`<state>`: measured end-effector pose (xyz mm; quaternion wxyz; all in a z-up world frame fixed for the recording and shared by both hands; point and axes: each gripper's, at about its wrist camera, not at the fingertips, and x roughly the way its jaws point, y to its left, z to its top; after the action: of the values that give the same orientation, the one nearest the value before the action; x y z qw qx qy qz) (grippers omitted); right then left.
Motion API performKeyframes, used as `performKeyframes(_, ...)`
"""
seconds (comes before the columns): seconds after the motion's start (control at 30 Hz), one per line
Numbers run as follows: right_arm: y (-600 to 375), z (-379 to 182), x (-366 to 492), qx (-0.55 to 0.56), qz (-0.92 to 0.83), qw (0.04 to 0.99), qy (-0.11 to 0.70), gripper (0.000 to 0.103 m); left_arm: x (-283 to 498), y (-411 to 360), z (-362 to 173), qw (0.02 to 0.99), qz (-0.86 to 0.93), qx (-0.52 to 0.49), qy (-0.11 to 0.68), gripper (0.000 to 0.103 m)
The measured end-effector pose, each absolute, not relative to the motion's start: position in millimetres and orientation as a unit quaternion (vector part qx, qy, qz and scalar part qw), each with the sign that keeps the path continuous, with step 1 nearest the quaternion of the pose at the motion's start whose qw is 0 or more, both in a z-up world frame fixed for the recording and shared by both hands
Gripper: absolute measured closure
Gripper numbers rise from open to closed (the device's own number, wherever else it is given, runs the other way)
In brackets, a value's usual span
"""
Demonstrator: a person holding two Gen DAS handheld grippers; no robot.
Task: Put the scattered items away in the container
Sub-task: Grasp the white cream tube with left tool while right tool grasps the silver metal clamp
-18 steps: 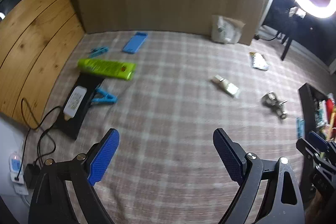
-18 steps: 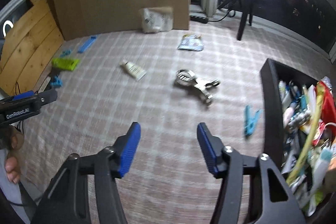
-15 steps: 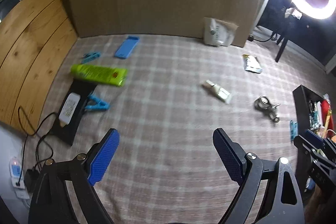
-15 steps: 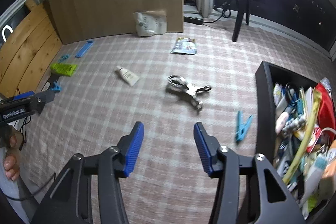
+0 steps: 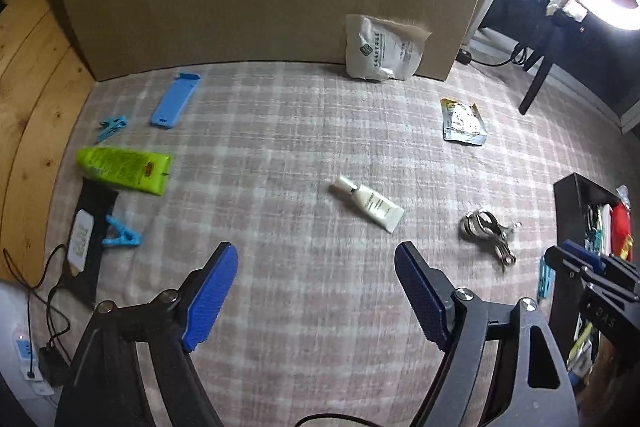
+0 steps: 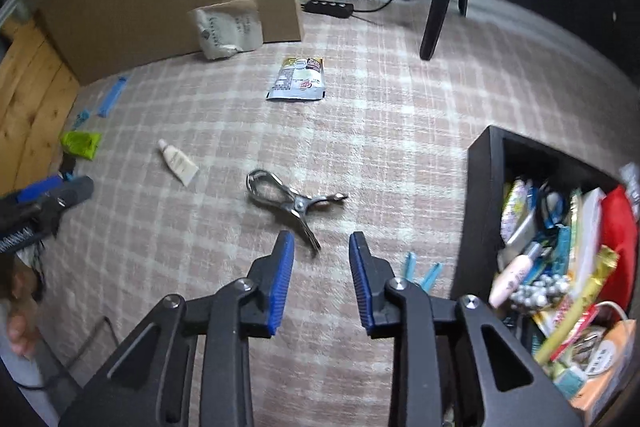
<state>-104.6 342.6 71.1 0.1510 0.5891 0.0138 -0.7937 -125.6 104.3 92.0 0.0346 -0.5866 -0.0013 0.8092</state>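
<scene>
- Bright metal spring clamp: lies flat on the pink-and-white checked woven cloth just ahead of the right tool. Its looped jaw end points away to the left; one thin handle runs back toward the gap between the tool's blue ribbed pads. Long axis is diagonal to that gap.
- Right tool: jaws have just been closing and stand partly apart, nothing between them. It is the nearer tool by a clear margin.
- Left tool: jaws wide apart, empty, over bare cloth (the clamp lies well off to its right).
- Black rigid open-topped container: right of the clamp, crammed with packets and tubes.
- Blue plastic clothes peg: between right tool and container wall.
- White soft squeeze tube: left of the clamp, apart from it.
</scene>
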Motion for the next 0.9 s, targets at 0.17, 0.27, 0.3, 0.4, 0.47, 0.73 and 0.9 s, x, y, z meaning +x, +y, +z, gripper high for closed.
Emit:
performKeyframes(0.17, 335, 51, -122, 0.617, -0.774, 0.137, -0.017, 0.074, -149, 115, 75, 0.033, 0.794, -0.607, -0.005, 0.026)
performKeyframes(0.27, 330, 53, -131, 0.606, -0.781, 0.152, -0.021, 0.074, -158, 117, 67, 0.031, 0.788, -0.615, -0.008, 0.027)
performKeyframes(0.3, 325, 57, -132, 0.598, -0.785, 0.160, -0.004, 0.074, -160, 117, 65, 0.029, 0.786, -0.617, -0.006, 0.027)
performKeyframes(0.4, 312, 57, -137, 0.597, -0.781, 0.179, 0.038, 0.075, -164, 118, 57, 0.023, 0.781, -0.624, -0.006, 0.030)
performKeyframes(0.47, 306, 51, -143, 0.604, -0.772, 0.191, 0.057, 0.075, -166, 120, 51, 0.025, 0.775, -0.632, -0.011, 0.031)
performKeyframes(0.73, 302, 37, -156, 0.621, -0.751, 0.214, 0.071, 0.077, -177, 133, 40, 0.029, 0.766, -0.642, -0.023, 0.039)
performKeyframes(0.9, 298, 33, -161, 0.627, -0.739, 0.235, 0.070, 0.087, -176, 140, 32, 0.032, 0.756, -0.654, -0.021, 0.056)
